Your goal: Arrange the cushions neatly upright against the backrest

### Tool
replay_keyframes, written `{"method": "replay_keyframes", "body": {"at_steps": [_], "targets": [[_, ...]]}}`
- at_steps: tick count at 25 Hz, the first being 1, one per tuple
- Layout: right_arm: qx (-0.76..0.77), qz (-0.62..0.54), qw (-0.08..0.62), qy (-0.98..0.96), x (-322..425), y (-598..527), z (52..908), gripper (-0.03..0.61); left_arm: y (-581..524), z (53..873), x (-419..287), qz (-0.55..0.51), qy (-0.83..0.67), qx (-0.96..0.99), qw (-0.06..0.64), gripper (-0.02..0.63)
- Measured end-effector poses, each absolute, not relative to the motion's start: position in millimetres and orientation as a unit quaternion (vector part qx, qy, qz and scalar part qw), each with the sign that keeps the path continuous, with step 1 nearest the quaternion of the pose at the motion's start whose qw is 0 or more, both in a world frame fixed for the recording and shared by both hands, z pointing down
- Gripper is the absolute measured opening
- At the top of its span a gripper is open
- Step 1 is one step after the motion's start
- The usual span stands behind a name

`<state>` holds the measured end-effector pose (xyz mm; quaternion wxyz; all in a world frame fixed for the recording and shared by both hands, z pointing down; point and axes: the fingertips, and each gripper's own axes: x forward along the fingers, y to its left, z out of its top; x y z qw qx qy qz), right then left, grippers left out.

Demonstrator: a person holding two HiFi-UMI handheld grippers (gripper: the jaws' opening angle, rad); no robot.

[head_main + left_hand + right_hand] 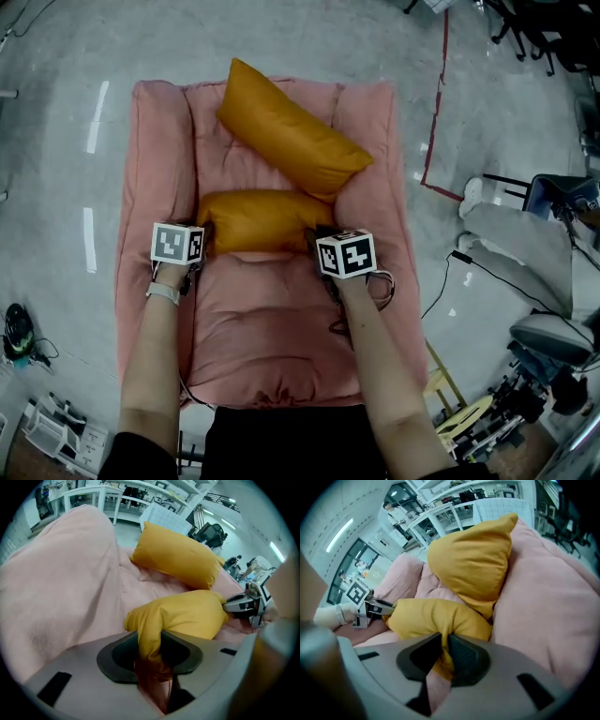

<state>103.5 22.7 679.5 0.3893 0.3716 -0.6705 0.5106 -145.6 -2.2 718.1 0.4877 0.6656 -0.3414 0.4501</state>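
Left tool (pixel 150 651): jaws clamped on the bunched end of the near cushion (pixel 183 616), an oblong, plump, mustard-yellow fabric pillow. Yellow cloth is pinched tight between the jaws.

Right tool (pixel 443 656): jaws likewise closed on the opposite end of the same cushion, with a fold of yellow fabric squeezed between them. So this is a two-ended grip, one tool per end. The head view confirms it, with the left tool (pixel 202 242) and right tool (pixel 314 242) at either tip.

Near cushion (pixel 258 220): lies flat and crosswise on the seat, long side facing the person. It is not upright and not at the backrest.

Far cushion (pixel 291 127): same mustard-yellow fabric and the same oblong shape. It rests up at the backrest (pixel 361 103) but skewed on a diagonal, upper end to the left and lower end dropping right. That lower end touches or just overlaps the near cushion's right part. It leans, not neat.

Pink padded sofa (pixel 155 169): soft quilted seat with bolstered sides. It sits on a grey floor (pixel 56 141) with a red tape line (pixel 439 103) off to the right. Nothing else is on the seat.

Progress, as I judge it:
- Early stage: neither cushion is in its final pose.
- In hand: the grasp on the near cushion looks secure enough to lift.
- Left to do: raise the near cushion, stand it on its long edge and set it back against the backrest.
- Then square the far cushion so both stand side by side. It may have to shift aside first to make room.
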Motion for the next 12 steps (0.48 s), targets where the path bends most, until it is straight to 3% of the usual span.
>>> {"method": "replay_keyframes", "body": {"at_steps": [4,8,12], "targets": [[0.376,0.482,0.413,-0.675,104.1,14.8,689.3,0.071,-4.6,721.1,-141.4,0.443,-0.345,0.674,0.481,0.158],[0.352,0.491,0.383,-0.698,110.9,13.9,674.6,0.09,-5.1,706.3,-136.0,0.404,-0.329,0.69,0.503,0.17],[0.325,0.503,0.343,-0.724,120.3,11.8,639.8,0.223,-13.4,668.2,-139.8,0.389,-0.34,0.705,0.486,0.191]]}}
